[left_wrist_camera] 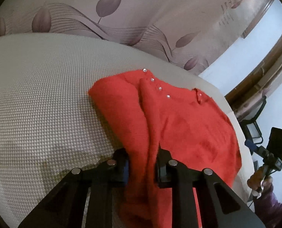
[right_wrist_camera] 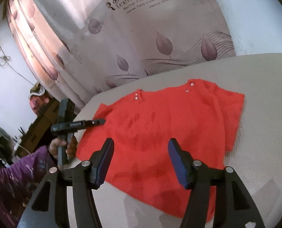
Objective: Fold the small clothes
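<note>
A small red knitted sweater [right_wrist_camera: 160,125] with shiny studs at the shoulders lies on a beige woven surface [right_wrist_camera: 258,114]. In the left wrist view my left gripper [left_wrist_camera: 142,168] is shut on a bunched edge of the sweater [left_wrist_camera: 179,117], with cloth running up between the fingers. My right gripper [right_wrist_camera: 141,161] is open above the sweater's near part, with nothing between its blue pads [right_wrist_camera: 177,161]. The left gripper also shows in the right wrist view [right_wrist_camera: 80,123] at the sweater's left edge. The right gripper shows in the left wrist view [left_wrist_camera: 274,152], off the surface's right edge.
A curtain [right_wrist_camera: 141,38] with a leaf print hangs behind the surface. A brown wooden frame [left_wrist_camera: 264,60] and white wall stand at the right. Boxes and clutter [right_wrist_camera: 36,117] lie beyond the surface's left edge, by the person's purple sleeve [right_wrist_camera: 11,180].
</note>
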Available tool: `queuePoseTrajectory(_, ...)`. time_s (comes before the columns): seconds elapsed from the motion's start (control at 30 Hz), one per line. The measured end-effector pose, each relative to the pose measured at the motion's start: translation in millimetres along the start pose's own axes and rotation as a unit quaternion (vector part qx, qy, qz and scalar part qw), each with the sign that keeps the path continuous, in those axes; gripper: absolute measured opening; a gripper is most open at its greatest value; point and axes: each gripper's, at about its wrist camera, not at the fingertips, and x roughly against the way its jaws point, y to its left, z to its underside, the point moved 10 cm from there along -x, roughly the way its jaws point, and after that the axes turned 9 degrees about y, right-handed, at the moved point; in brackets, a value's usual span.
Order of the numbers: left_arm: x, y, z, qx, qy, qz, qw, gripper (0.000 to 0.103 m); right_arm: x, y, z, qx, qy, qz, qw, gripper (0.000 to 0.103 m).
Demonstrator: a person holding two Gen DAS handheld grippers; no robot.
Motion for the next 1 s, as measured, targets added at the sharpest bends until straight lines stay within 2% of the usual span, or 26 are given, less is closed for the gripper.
queuePoseTrajectory(0.17, 11.2, -23.8, -9.4, -0.02, -0.005, -0.016, 0.9997, 0.02, -20.4, 5.7, -18.9, -0.004, 0.003, -0.02, 1.0, 0.058)
queuePoseTrajectory(0.23, 14.2, -30.2, -11.9, -0.024, 0.0, -0.027, 0.9993, 0.02, -35.3, 10.6, -29.2, 0.009, 0.009, -0.004, 1.0, 0.054)
queuePoseTrajectory(0.27, 15.2, -31.8, -13.1, -0.024, 0.002, -0.031, 0.9992, 0.02, -45.0, 12.9, -33.4, 0.019, 0.016, 0.011, 1.0, 0.043)
queuePoseTrajectory(0.3, 16.7, -33.4, -14.3, -0.022, 0.002, -0.036, 0.9991, 0.02, -53.6, 16.8, -35.9, 0.027, 0.024, 0.011, 0.999, 0.023)
queuePoseTrajectory(0.37, 18.3, -38.6, -17.5, -0.02, 0.001, -0.037, 0.9991, 0.02, -76.8, 27.0, -39.9, 0.046, 0.047, 0.015, 0.998, 0.016)
queuePoseTrajectory(0.53, 24.9, -64.6, -21.0, -0.029, 0.0, -0.039, 0.9988, 0.019, -136.4, 37.1, -37.4, 0.078, 0.111, 0.05, 0.99, 0.015)
queuePoseTrajectory(0.6, 26.9, -82.3, -23.1, -0.038, 0.004, -0.036, 0.9986, 0.019, -156.6, 31.1, -32.7, 0.067, 0.135, 0.062, 0.987, 0.015)
queuePoseTrajectory(0.67, 26.7, -100.5, -25.9, -0.048, 0.009, -0.037, 0.9981, 0.019, -169.0, 23.0, -31.9, 0.043, 0.147, 0.055, 0.987, 0.012)
queuePoseTrajectory(0.8, 19.2, -150.5, -38.7, -0.054, 0.02, -0.016, 0.9982, 0.019, -150.7, 10.5, -44.7, -0.037, 0.117, -0.032, 0.992, 0.015)
queuePoseTrajectory(0.87, 8.3, -177.8, -44.2, -0.06, 0.028, -0.006, 0.9978, 0.019, -130.4, -2.2, -48.4, -0.069, 0.095, -0.053, 0.992, 0.018)
queuePoseTrajectory(1.0, -31.6, -231.3, -46.0, -0.066, 0.053, 0.016, 0.9963, 0.019, -79.7, -27.7, -48.0, -0.105, 0.052, -0.082, 0.99, 0.019)
